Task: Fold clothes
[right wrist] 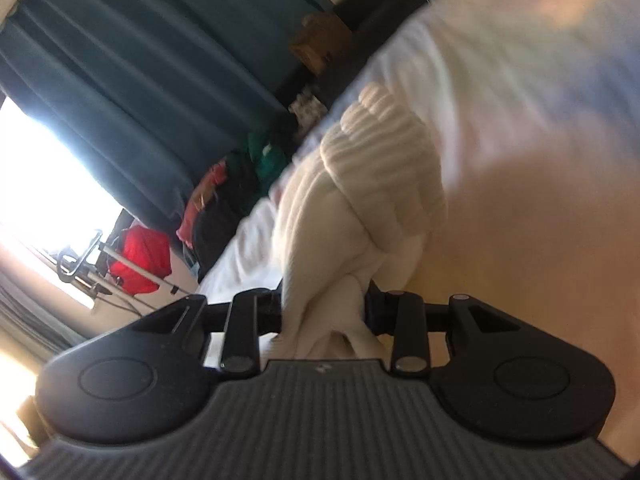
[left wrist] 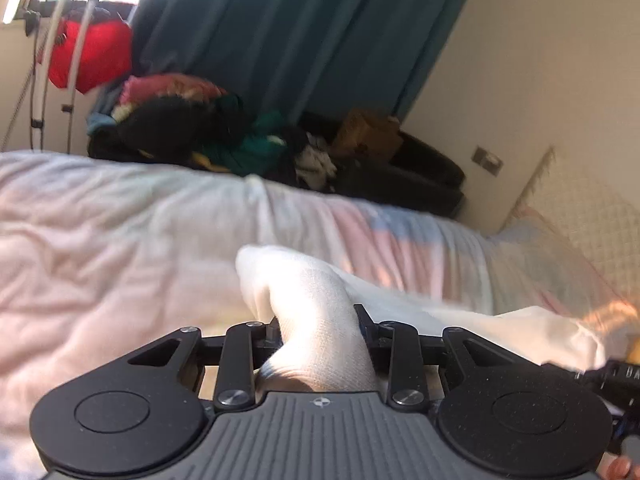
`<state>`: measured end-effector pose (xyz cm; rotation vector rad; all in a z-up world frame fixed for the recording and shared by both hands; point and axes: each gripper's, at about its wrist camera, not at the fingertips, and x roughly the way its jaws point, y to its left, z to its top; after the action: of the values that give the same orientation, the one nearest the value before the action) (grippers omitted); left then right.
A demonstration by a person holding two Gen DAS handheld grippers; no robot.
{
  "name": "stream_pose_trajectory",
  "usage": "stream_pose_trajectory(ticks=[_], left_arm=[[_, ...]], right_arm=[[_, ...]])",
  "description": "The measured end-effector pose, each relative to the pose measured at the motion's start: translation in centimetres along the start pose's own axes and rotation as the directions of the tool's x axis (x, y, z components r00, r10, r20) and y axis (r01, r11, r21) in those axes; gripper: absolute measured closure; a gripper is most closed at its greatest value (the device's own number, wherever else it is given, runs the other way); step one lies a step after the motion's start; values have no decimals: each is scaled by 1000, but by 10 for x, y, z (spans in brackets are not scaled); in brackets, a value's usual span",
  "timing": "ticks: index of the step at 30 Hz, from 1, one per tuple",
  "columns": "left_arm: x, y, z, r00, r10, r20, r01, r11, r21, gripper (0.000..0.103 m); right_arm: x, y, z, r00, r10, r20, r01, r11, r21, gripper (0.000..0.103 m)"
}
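we've got our left gripper point(left wrist: 318, 336) clamped on the white garment point(left wrist: 304, 292), our right gripper point(right wrist: 326, 312) pinching its ribbed end; it hangs over the bed point(left wrist: 100, 232), dark clothes pile point(left wrist: 192, 132) at 11 o'clock.

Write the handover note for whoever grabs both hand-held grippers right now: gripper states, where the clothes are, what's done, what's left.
Left hand-held gripper: shut on white garment.
Right hand-held gripper: shut on ribbed white cloth; whether it is the same garment cannot be told.
Both are held above the bed. More clothes are piled beyond it.
Done: garment picked up at two points.
Left: lay it flat, fold it, then probably the pile.
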<state>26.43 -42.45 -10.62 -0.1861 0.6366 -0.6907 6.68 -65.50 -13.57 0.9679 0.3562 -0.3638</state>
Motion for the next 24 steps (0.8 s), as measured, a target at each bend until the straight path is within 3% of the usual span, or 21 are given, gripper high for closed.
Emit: stream_pose_trajectory(ticks=[3, 6, 10, 13, 18, 24], left_arm=[[-3, 25, -26, 999, -30, -23, 30, 999, 14, 65], [-6, 43, -48, 999, -13, -44, 15, 999, 44, 50], [-13, 38, -66, 999, 24, -25, -20, 988, 154, 30], [-31, 25, -59, 997, 69, -46, -59, 977, 203, 23], [-90, -14, -41, 997, 43, -58, -28, 970, 242, 16], [-185, -69, -25, 999, 28, 39, -39, 948, 315, 8]], right_arm=[[-5, -26, -34, 1000, -3, 1, 3, 999, 34, 67], [-7, -44, -60, 1000, -17, 22, 15, 997, 78, 63], [-17, -45, -85, 997, -52, 49, 49, 997, 52, 57], [-45, -37, -86, 995, -99, 19, 97, 991, 88, 56], [-98, -3, -86, 993, -116, -2, 116, 993, -13, 56], [-174, 49, -83, 997, -58, 50, 66, 981, -185, 56]])
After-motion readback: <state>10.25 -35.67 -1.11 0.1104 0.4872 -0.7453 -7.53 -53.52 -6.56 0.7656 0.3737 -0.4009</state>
